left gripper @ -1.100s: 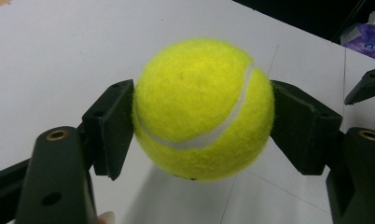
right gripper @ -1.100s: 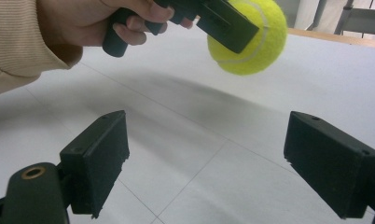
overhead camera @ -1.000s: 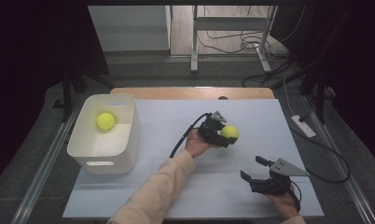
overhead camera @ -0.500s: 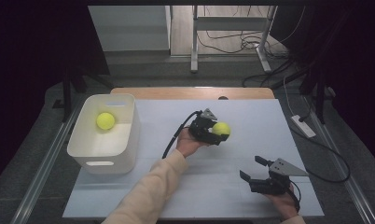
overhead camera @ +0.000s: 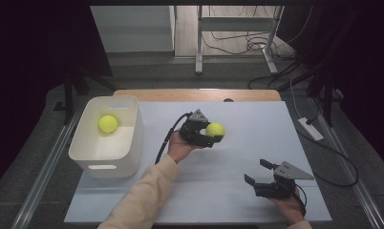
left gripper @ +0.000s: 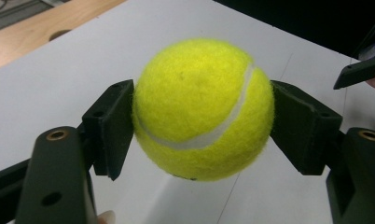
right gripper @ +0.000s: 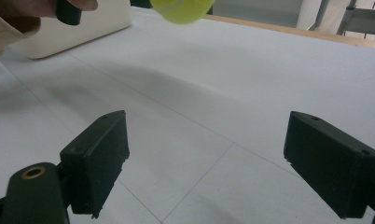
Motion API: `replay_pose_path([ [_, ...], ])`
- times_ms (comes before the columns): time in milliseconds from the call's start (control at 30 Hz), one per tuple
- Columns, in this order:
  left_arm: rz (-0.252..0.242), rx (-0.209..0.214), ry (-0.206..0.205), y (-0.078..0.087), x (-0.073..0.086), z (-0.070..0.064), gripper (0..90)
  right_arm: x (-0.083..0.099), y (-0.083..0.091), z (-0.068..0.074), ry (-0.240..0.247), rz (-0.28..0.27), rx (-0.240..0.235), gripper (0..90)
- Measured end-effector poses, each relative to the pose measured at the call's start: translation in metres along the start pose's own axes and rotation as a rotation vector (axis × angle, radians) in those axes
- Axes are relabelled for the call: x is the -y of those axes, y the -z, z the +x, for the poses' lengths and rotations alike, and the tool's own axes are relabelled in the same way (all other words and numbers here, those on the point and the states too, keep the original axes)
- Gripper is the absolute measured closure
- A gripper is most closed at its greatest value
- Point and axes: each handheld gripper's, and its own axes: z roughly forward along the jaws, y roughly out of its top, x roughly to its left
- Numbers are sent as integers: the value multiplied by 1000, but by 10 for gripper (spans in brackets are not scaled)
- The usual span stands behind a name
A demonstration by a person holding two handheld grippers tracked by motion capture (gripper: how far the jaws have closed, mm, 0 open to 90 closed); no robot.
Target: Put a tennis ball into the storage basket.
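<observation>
Table [overhead camera: 257, 119], white top. Bin [overhead camera: 133, 129] at its left edge, one ball [overhead camera: 108, 123] inside. Left gripper [overhead camera: 214, 136] over mid-table, jaws clamped on a second ball [overhead camera: 215, 129], held clear of the surface. Right gripper [overhead camera: 258, 172] near the front right corner, jaws wide apart, holding nothing.

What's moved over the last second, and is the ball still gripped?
The left gripper, shut on the tennis ball, has carried it a little leftward across the table, toward the white bin. The grip has held throughout. The right gripper stayed open and parked at the near right, and the second ball still lies in the bin.
</observation>
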Motion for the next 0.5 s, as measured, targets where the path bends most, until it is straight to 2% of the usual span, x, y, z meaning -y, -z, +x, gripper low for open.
replay_pose_path([
  [500,-31,-29,1,32,2,4,278,-1,0,0,-14,-1,-4,122],
])
